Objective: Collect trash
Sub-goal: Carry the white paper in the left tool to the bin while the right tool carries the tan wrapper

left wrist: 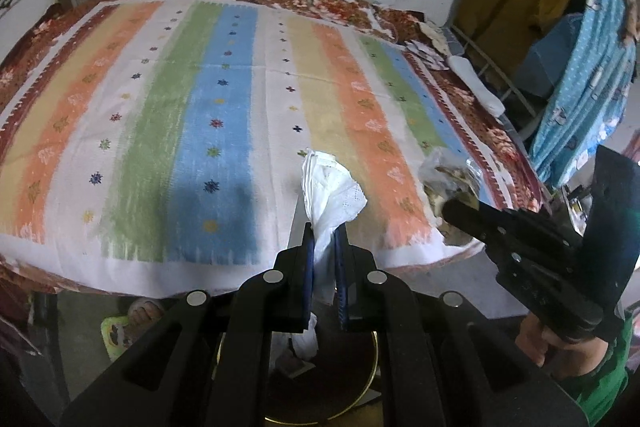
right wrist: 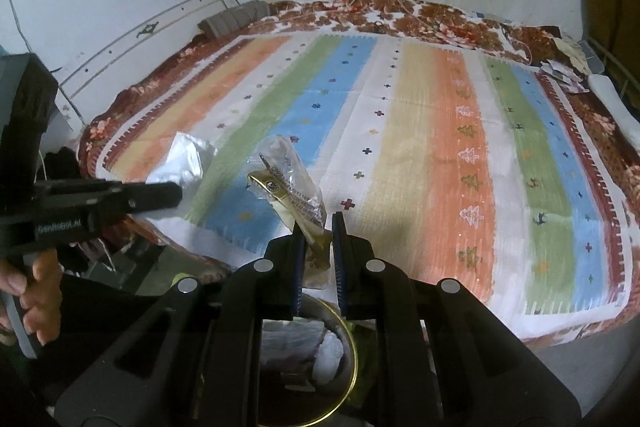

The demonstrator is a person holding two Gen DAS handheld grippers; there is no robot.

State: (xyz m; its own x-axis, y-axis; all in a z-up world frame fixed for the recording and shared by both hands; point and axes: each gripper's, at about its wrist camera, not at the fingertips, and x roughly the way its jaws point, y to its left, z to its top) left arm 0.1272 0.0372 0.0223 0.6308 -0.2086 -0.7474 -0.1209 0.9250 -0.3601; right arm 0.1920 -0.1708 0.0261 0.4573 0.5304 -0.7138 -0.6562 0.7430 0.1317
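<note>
Left claw [left wrist: 325, 247] clamped on a white crumpled tissue [left wrist: 332, 187], centre-bottom of the frame, above the gold-rimmed bin [left wrist: 374, 367]. Right claw [right wrist: 316, 247] pinching a clear plastic wrapper [right wrist: 288, 183] (printed, yellowish inside), lower centre, over the same bin [right wrist: 352, 355]. Striped bedspread [right wrist: 440, 147] filling the middle behind both.
</note>
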